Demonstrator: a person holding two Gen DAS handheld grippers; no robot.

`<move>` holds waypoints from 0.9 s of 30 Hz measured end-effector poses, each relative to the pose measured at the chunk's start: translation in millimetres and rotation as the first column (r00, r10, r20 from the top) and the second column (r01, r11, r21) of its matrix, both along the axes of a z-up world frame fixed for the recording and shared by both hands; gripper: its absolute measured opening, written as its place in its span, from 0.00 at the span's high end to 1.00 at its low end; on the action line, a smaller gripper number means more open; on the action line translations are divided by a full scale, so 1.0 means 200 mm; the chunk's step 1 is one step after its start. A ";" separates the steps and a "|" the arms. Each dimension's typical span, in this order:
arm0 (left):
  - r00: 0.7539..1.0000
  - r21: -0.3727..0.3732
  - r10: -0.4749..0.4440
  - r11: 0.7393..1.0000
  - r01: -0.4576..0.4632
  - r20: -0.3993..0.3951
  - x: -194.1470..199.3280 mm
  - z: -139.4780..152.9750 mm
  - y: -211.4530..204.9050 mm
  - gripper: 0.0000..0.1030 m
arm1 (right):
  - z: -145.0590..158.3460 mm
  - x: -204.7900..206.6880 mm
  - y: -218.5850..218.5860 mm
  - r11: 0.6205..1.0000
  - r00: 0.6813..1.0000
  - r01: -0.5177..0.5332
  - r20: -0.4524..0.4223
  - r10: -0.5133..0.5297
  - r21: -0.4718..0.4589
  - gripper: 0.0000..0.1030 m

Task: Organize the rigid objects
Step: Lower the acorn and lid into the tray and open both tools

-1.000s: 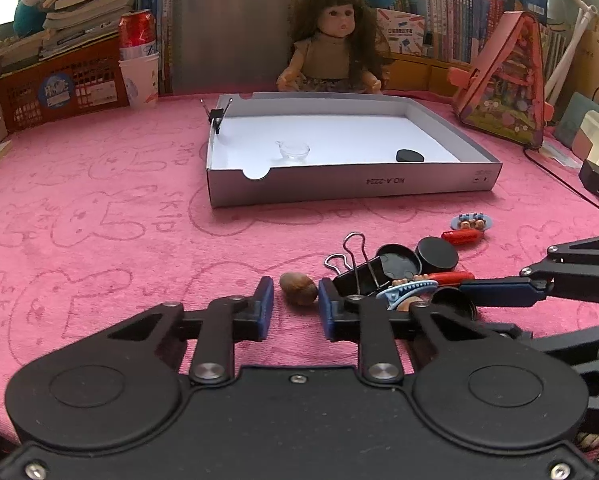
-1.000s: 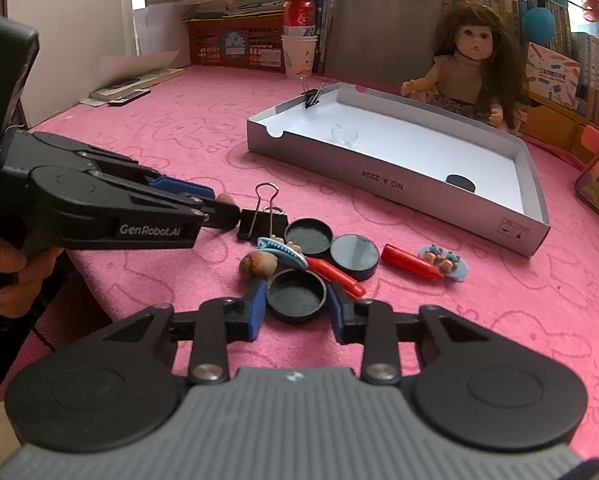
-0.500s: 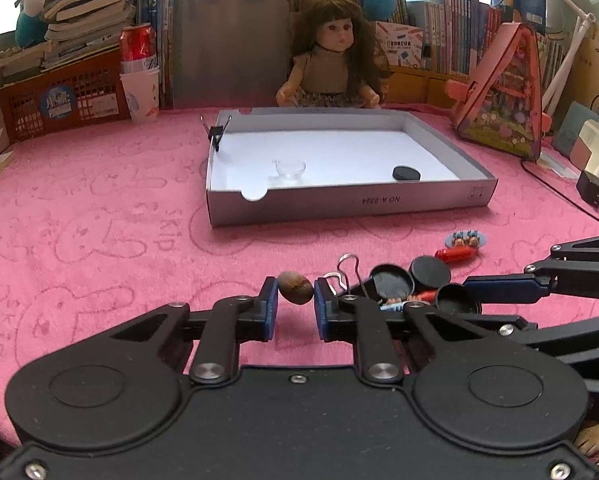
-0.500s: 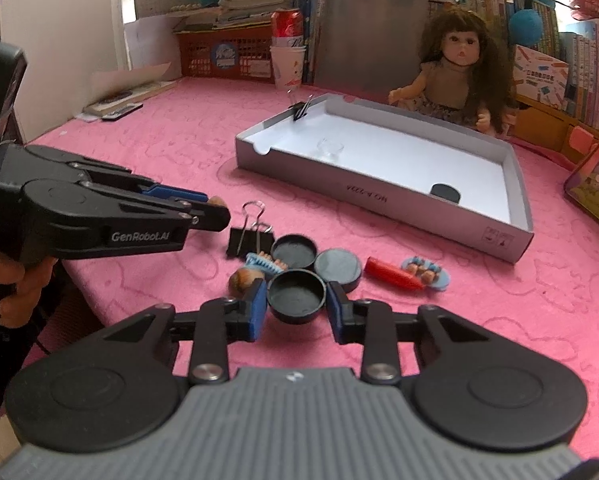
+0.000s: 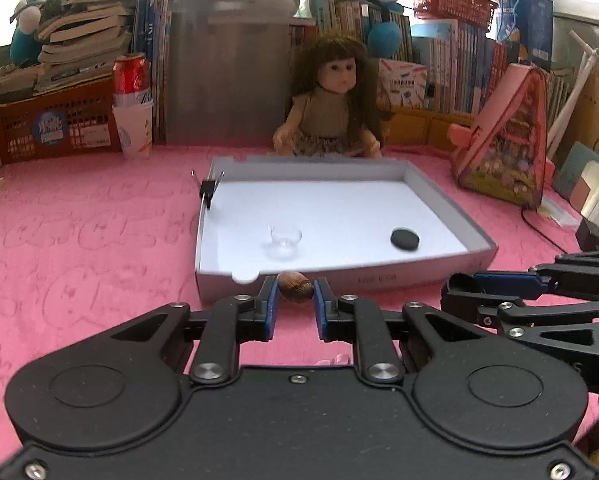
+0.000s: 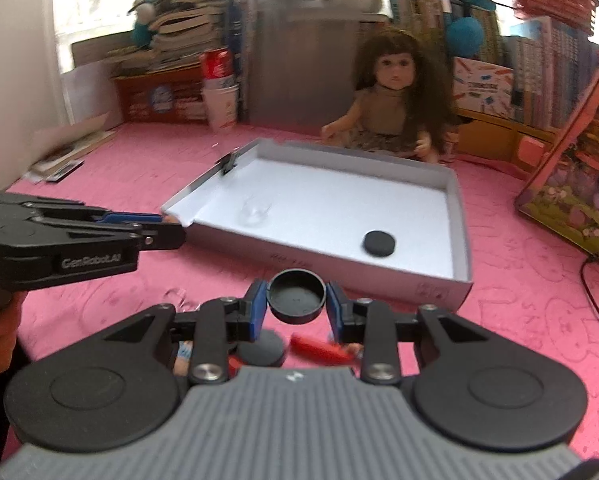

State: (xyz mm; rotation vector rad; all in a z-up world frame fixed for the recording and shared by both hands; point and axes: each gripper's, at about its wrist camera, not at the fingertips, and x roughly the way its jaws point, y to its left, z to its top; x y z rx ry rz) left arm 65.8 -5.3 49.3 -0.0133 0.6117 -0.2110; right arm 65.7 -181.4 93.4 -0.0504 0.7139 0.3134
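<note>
Setting: pink towel-covered table, doll and stacked books behind, white shallow box in the middle
Left wrist view: left gripper pinching a small brown shell-like thing, held right at the box's near wall; clear little cup and black disc already sit inside
Right wrist view: right gripper clamped on a black round cap, hovering in front of the box; red piece and another black cap lie on the towel below
Tip: I'd clear the box wall before letting go, drop each into bare floor away from the cup, and keep the two grippers apart
</note>
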 end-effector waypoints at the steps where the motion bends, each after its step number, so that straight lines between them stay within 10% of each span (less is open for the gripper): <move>1: 1.000 -0.006 0.000 1.000 0.000 0.001 0.03 0.01 -0.01 0.83 | 0.00 0.03 -0.01 1.000 1.000 0.012 -0.004 -0.012 0.007 0.64; 27: 0.992 -0.045 0.081 0.995 -0.086 -0.094 0.65 -0.01 -0.08 0.83 | -0.09 0.61 -0.18 0.973 0.969 0.230 -0.103 -0.226 0.028 0.63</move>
